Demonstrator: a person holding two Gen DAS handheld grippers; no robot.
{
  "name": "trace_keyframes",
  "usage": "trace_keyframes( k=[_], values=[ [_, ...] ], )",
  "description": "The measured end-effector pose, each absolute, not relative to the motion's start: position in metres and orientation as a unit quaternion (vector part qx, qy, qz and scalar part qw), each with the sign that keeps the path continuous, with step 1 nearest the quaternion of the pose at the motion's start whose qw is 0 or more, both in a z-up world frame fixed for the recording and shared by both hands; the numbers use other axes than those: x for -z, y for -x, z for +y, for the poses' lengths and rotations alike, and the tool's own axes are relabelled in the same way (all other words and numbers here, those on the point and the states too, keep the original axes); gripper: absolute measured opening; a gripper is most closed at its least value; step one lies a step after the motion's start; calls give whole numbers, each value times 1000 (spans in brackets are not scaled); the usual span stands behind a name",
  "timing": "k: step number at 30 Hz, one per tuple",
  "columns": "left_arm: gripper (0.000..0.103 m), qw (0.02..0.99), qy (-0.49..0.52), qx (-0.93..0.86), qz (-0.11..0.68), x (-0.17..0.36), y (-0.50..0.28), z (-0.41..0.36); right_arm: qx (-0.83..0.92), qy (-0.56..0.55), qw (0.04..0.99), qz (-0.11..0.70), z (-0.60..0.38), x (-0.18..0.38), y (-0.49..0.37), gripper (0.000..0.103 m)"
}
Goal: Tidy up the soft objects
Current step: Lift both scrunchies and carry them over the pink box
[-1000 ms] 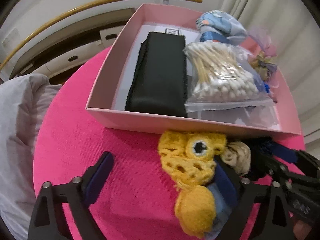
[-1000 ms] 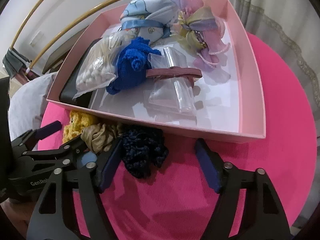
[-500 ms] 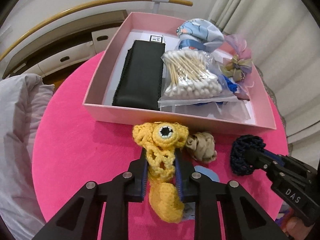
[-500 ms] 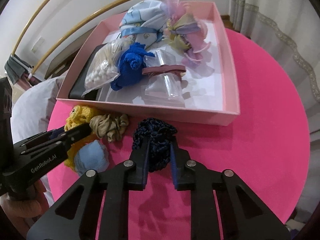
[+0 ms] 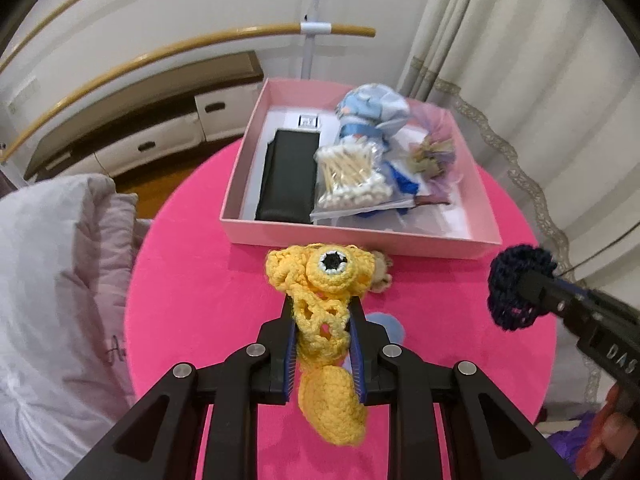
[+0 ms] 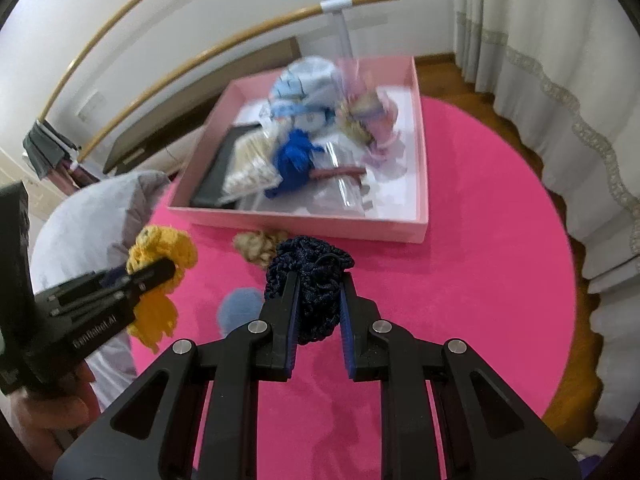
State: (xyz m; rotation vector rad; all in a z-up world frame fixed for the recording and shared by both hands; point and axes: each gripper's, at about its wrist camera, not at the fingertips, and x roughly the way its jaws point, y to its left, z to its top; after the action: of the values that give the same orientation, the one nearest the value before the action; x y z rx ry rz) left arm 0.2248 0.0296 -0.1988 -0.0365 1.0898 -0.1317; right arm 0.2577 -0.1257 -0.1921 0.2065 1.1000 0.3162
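A pink box [image 5: 360, 236] is set on the round pink table [image 5: 192, 300], and it is well filled: a black case [image 5: 288, 176] lies along its left side, a bag of cotton swabs [image 5: 352, 180] beside it, with a blue-patterned bundle [image 5: 372, 108], a blue knit piece [image 6: 296, 156] and a pale ribbon bow [image 5: 434, 152] — the latter blurred. A yellow crochet toy [image 5: 320, 308] is clamped in the left gripper [image 5: 322, 344], lifted before the box. A dark navy scrunchie [image 6: 316, 280] is clamped in the right gripper [image 6: 318, 320]. A beige scrunchie [image 6: 256, 244] is left on the table — near the box front.
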Motion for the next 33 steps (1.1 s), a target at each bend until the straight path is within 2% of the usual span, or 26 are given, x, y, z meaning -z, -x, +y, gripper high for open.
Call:
trace_keyframes(
  k=[15,19,25,33],
  values=[
    [19,915,25,54,399,21,-121,35,-168,-99,898,394,-124,35,-203,16],
    [19,925,30,61,375,-11,-95,42,-172,-96,911,362,-122,3,-193,16],
    [19,930,33,61,360,-32,-86,57,-173,-94,919,342,-121,-15,-204,16],
    [19,925,38,42,376,-18,-133,72,-176,-84,915,352,-116,-7,-259,16]
  ],
)
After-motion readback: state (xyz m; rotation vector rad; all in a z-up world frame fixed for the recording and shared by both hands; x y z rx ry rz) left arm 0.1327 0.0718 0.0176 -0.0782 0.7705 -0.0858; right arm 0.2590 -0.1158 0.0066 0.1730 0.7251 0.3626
